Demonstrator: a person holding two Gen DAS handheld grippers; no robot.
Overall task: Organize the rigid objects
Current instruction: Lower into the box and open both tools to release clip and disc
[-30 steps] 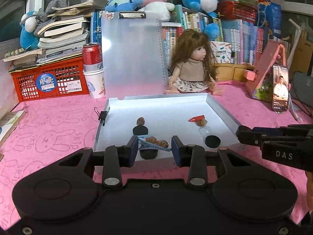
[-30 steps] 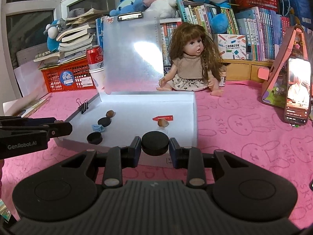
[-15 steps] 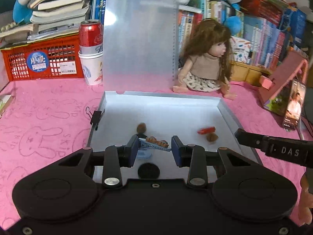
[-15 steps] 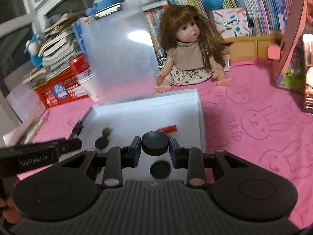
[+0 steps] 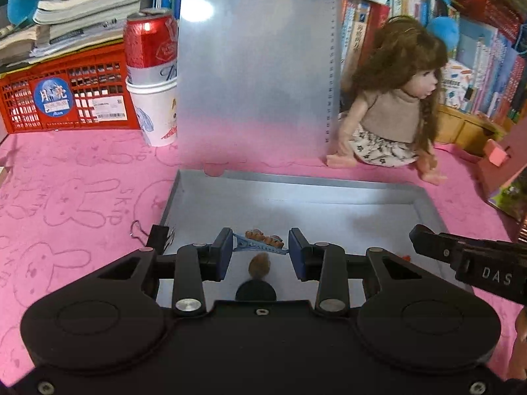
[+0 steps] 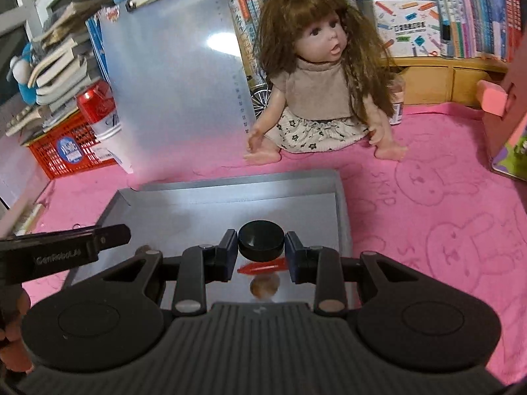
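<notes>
I have a blue hair clip pinched in my left hand-held gripper and a black round cap clamped in my right hand-held gripper, both above the shallow grey tray. On the tray floor lie a red hair clip, a brown nut and another black cap. The tray sits on the pink counter, a doll seated past its far edge.

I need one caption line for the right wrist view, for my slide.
Right tool grips a black round cap above the grey tray, doll seated behind.
</notes>
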